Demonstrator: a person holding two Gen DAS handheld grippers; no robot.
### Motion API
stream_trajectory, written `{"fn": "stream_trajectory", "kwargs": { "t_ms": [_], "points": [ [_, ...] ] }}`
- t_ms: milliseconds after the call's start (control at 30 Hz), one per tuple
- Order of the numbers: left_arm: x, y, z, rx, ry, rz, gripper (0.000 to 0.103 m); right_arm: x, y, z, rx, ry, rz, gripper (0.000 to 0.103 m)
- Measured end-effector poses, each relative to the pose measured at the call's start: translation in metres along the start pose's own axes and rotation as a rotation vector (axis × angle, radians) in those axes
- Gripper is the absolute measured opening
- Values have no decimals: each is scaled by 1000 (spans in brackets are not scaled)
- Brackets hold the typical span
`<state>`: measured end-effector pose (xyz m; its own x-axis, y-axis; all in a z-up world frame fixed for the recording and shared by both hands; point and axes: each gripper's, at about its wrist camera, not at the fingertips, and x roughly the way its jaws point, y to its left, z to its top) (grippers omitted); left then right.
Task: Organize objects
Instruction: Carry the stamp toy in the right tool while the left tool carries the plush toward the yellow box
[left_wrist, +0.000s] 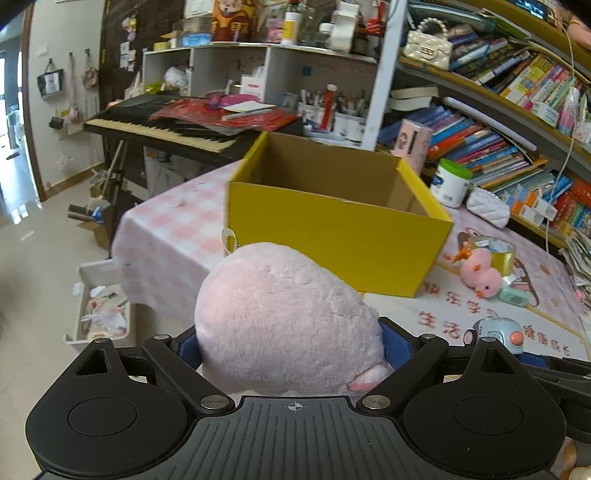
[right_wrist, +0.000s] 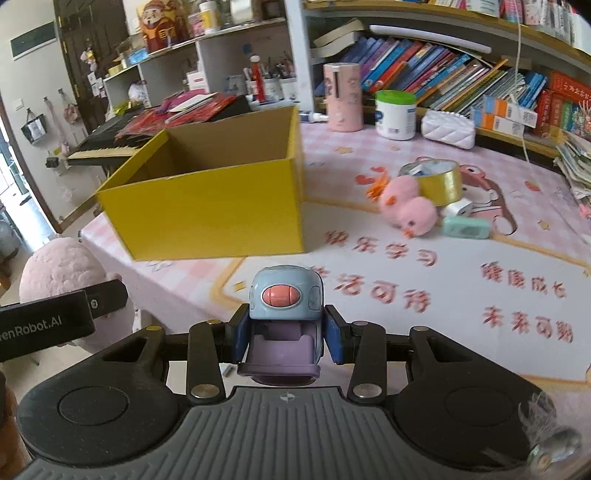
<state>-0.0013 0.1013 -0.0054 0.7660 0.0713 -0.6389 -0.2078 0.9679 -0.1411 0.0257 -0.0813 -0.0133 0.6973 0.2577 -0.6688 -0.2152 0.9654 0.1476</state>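
Observation:
My left gripper (left_wrist: 290, 345) is shut on a big pale pink plush toy (left_wrist: 288, 317), its blue pads pressed wide apart on the toy's sides. The plush hangs in front of an open yellow cardboard box (left_wrist: 332, 236) on the pink table. In the right wrist view my right gripper (right_wrist: 287, 334) is shut on a small blue and purple toy (right_wrist: 284, 314) with an orange oval button. The yellow box (right_wrist: 207, 214) lies ahead and to the left. The pink plush (right_wrist: 62, 273) and the left gripper's finger show at the far left. The box interior looks bare.
Pink chick plushes (right_wrist: 406, 210), a gold tape roll (right_wrist: 439, 181), a mint case (right_wrist: 465, 227), a white jar (right_wrist: 395, 114) and a pink tin (right_wrist: 341, 96) lie on the table. Bookshelves (right_wrist: 480, 85) line the back. A keyboard (left_wrist: 159, 129) and a floor bin (left_wrist: 101, 306) stand left of the table.

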Motion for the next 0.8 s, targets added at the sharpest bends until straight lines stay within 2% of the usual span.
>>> {"fn": "stream_trajectory", "kwargs": {
  "t_ms": [433,800],
  "points": [
    [-22,45,-4,-9,-34,-4,93,-13,50,-18,-12,-10,1,38],
    [-24,57,-2,-23,-46,-26,93,-16,62,-15,-24,-12,-18,38]
  ]
}}
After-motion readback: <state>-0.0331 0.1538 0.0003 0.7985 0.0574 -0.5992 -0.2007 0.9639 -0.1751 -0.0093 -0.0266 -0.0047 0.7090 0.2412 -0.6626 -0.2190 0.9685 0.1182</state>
